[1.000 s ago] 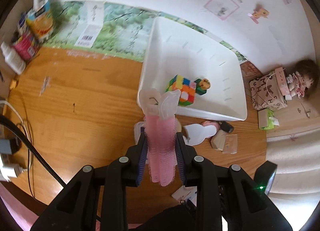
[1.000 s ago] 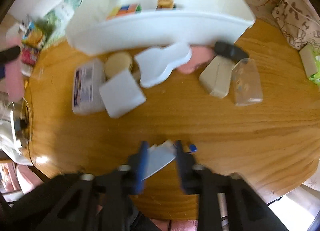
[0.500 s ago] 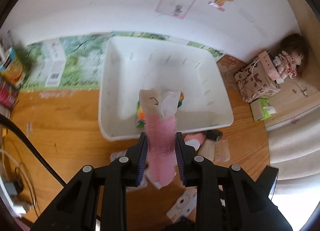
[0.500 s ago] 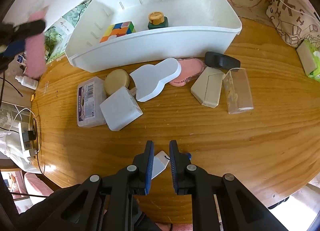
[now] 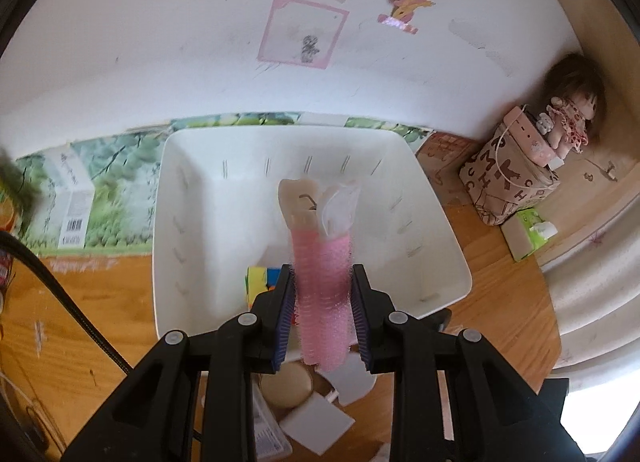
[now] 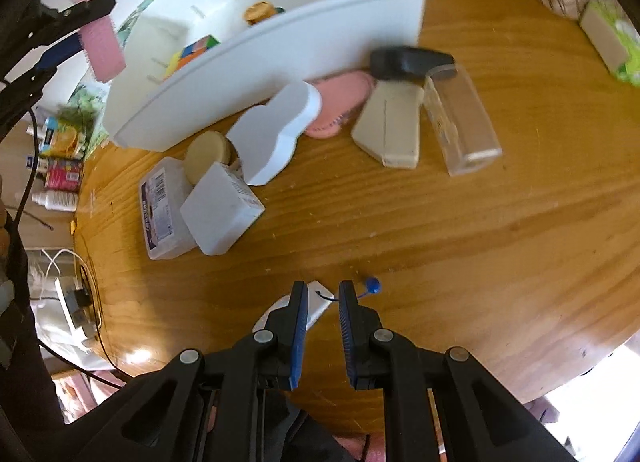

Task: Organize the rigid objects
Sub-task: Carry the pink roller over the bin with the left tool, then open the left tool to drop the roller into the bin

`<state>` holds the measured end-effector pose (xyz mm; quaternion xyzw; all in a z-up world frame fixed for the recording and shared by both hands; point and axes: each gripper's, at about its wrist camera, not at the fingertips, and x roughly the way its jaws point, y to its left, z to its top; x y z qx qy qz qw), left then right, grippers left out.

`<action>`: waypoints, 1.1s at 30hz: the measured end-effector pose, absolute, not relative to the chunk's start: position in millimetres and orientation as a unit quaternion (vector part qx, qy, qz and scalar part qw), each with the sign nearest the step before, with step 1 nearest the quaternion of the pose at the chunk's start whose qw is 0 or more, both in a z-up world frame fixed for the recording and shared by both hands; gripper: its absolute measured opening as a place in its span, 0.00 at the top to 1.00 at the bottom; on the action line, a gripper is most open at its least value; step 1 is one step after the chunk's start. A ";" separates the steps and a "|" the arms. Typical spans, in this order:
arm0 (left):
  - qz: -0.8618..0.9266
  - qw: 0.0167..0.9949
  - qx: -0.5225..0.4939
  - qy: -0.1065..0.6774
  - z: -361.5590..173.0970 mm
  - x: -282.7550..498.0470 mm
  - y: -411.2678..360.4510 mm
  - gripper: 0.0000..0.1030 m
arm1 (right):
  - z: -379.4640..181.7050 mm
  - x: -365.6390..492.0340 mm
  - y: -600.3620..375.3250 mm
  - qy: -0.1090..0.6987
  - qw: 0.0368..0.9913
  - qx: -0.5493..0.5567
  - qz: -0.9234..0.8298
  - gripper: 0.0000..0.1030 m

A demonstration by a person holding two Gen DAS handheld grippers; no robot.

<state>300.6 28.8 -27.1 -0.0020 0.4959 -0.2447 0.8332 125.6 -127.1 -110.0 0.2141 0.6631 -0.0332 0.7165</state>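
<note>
Bin (image 5: pixel 172 222), white and open, sits on the wooden table (image 6: pixel 440 230), a puzzle cube (image 6: pixel 196 48) already inside. Left gripper (image 5: pixel 322 294) clamps a pink hair roller (image 5: pixel 322 286) above it; release comes next, I judge. Right gripper (image 6: pixel 323 298), closed to its narrowest, pinches a small white gadget (image 6: pixel 318 304) off the table.
</note>
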 end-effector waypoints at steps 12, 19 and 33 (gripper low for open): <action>-0.280 0.851 -0.008 0.445 -11.9 290.1 26.8 0.51 | -111.3 117.6 -128.6 0.659 0.712 0.237 -0.049 0.67; -0.281 0.867 -0.010 0.412 5.7 276.5 35.6 0.24 | -109.1 109.1 -126.5 0.650 0.715 0.253 -0.053 0.60; -0.230 0.857 -0.046 0.458 2.0 244.9 70.1 0.23 | -111.6 94.9 -138.2 0.637 0.697 0.323 -0.056 0.25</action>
